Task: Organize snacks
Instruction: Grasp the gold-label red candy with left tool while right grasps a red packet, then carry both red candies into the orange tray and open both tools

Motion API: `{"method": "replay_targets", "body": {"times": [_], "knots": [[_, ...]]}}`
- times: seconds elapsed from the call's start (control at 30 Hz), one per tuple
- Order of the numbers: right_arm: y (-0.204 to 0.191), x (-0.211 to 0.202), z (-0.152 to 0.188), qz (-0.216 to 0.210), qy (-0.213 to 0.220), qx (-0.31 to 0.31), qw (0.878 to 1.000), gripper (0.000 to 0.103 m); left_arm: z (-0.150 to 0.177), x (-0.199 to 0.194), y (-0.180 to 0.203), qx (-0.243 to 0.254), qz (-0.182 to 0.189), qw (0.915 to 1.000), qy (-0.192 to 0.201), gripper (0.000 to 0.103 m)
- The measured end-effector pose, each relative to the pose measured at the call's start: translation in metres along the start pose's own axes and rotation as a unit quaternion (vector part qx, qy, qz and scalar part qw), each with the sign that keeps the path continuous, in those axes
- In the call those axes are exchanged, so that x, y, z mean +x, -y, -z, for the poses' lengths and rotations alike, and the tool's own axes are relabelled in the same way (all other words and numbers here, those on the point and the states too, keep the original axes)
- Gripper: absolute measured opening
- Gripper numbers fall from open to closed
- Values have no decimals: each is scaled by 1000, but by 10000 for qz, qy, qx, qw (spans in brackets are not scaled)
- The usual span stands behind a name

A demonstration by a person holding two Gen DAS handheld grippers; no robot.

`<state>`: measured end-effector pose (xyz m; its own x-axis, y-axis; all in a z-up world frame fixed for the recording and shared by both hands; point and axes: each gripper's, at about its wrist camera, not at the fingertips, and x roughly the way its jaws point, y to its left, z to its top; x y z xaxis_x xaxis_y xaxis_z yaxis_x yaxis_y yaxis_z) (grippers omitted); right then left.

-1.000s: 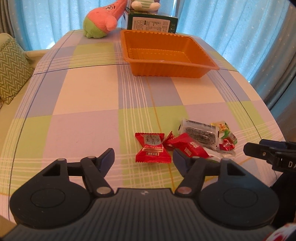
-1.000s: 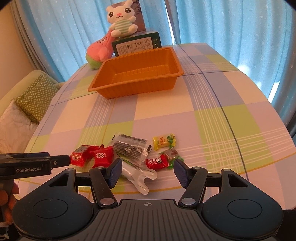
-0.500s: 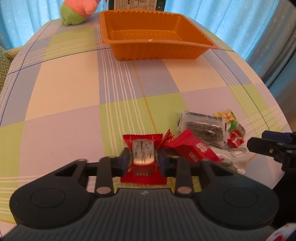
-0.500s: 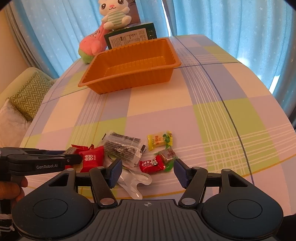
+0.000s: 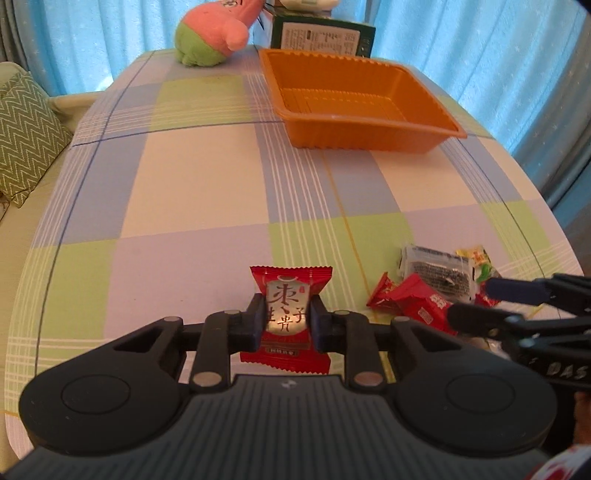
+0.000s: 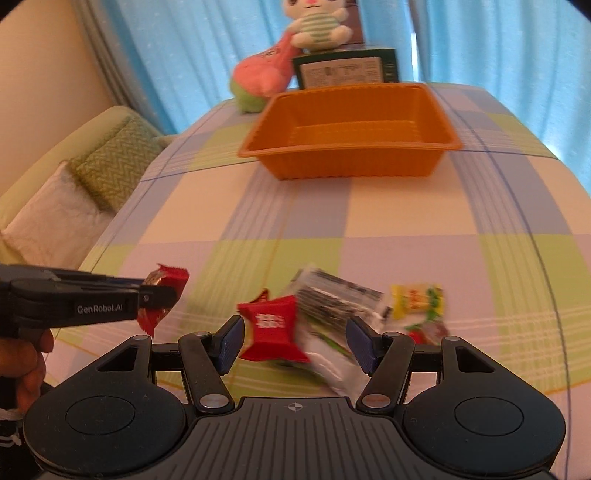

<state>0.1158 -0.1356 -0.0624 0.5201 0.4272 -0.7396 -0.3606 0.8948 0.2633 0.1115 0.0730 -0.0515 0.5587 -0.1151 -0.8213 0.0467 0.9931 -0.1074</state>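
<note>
Gripping done: left gripper went from open to clamped on red date candy, now lifted; right gripper open around red packet; orange tray next.

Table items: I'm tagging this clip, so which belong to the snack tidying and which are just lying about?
Job:
- red date candy in the left gripper
- red packet between the right gripper's open fingers
- black-and-clear packet
- yellow candy
- orange tray

Lying about:
- pink plush
- bunny plush
- green box

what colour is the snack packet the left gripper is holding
Red, with a silver panel bearing red characters. The snack packet shows best in the left wrist view, clamped in the left gripper.
</note>
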Motion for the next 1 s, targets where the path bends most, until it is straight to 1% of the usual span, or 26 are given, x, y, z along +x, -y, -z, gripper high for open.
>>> {"method": "replay_targets", "body": {"times": [0.07, 0.23, 0.33, 0.4, 0.63, 0.8, 1.0], "knots": [[-6, 9, -2, -40, -79, -111, 9999, 45, -2, -4, -3, -55, 13, 10000, 59, 22], [-17, 28, -2, 62, -283, -380, 9989, 42, -3, -10, -7, -143, 79, 9998, 143, 22], [-18, 36, 0, 165, -386, -433, 9982, 36, -2, -10, -7, -161, 111, 9997, 140, 22], [-18, 37, 1, 171, -400, -471, 9979, 27, -1, -10, -6, -178, 129, 9997, 138, 22], [-19, 22, 0, 210, -146, -472, 9986, 24, 3, -15, -1, -182, 156, 9996, 155, 22], [-13, 2, -5, 307, 104, -290, 9991, 24, 6, -23, 8, -170, 193, 9995, 192, 22], [-4, -18, -6, 415, 226, -146, 9988, 24, 7, -36, 21, -134, 227, 9993, 279, 22]]}}
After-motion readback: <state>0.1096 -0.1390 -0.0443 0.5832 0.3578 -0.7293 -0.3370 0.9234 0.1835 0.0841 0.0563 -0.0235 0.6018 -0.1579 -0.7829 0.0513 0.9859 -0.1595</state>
